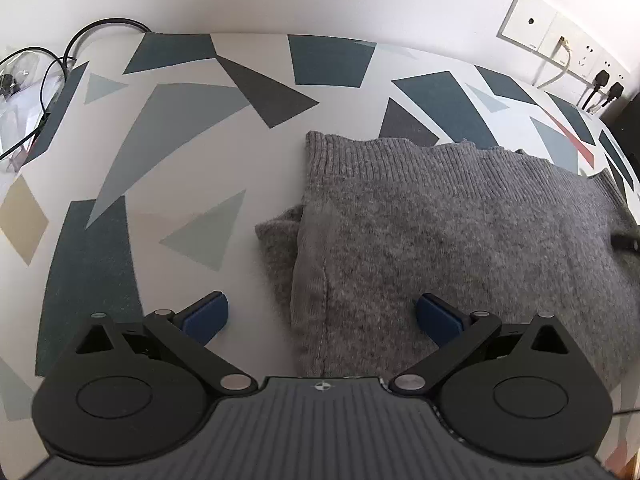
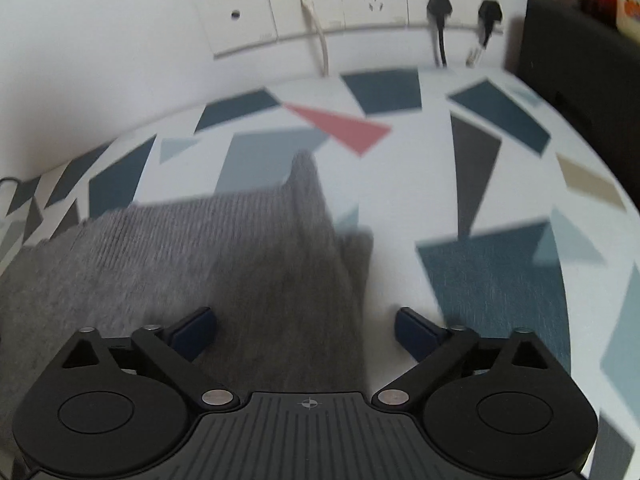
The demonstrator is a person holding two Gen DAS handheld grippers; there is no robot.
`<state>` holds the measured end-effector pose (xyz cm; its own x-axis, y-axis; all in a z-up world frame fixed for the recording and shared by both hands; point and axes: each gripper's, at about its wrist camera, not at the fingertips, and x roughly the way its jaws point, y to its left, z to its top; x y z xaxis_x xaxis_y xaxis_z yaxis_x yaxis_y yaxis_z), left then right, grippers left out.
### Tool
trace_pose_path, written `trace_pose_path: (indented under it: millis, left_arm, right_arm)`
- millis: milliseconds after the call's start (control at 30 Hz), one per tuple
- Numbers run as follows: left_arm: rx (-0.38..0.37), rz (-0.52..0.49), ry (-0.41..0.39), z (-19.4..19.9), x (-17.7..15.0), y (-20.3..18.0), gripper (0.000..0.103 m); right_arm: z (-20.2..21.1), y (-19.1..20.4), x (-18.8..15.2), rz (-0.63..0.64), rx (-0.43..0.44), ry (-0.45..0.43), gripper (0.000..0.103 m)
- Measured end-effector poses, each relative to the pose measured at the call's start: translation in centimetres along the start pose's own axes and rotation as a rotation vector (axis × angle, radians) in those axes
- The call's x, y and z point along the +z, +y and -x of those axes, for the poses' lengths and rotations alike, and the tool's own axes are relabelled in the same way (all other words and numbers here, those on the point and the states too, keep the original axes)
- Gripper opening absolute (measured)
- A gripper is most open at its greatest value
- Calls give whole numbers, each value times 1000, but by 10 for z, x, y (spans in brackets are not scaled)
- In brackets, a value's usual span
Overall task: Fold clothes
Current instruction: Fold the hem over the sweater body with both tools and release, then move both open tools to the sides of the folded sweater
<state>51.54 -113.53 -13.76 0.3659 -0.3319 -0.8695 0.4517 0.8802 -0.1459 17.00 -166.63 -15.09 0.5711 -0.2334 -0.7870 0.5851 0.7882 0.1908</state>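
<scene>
A grey knitted sweater [image 1: 440, 220] lies folded on a table covered with a geometric-patterned cloth [image 1: 180, 128]. In the left wrist view my left gripper [image 1: 322, 316] stands wide open over the sweater's left edge; its blue pads [image 1: 206, 314] touch nothing. A bit of a lower layer sticks out at the left of the fold. In the right wrist view the sweater [image 2: 200, 248] fills the lower left, and my right gripper [image 2: 306, 330] is open over its right edge, one pad above the knit, the other above the cloth [image 2: 480, 280]. Nothing is gripped.
A white wall with a socket strip [image 2: 352, 8] and plugged black cables runs along the table's far edge. A dark box [image 2: 580, 72] stands at the far right. Black cables and clear plastic bags [image 1: 28, 92] lie at the far left corner.
</scene>
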Motion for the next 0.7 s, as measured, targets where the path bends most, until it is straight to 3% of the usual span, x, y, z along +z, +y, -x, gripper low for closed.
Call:
trace_pose_path:
  millis: [133,233,300,367,433,500,700]
  left_arm:
    - [10,-9,14,-3,3,-3,103]
    - [3,-14,14,-3,2,-2,103]
    - [2,-15,11,-3,2,-2,103]
    - [4,-13,8,-3,1,-2,103]
    - [-8,-12,10,-1,0,-2,103]
    - [-27,-33,10,0,-3,-3,103]
    - [-34,-66,19,-1,-4,-7,103]
  right_arm:
    - [-9,-36,23,-178,-37,-58,64]
    - [-4,-53,30,-281,-10,-62,64]
    - [5,-50,27,-262,-21,-71,68]
    - [12,-46,22,-252,20,-64,89]
    - [17,-38,15,-232,75,-44,100]
    - [20,-28,8,-183,96,-28,102]
    - [16,-9,-9,-78,49,-7,102]
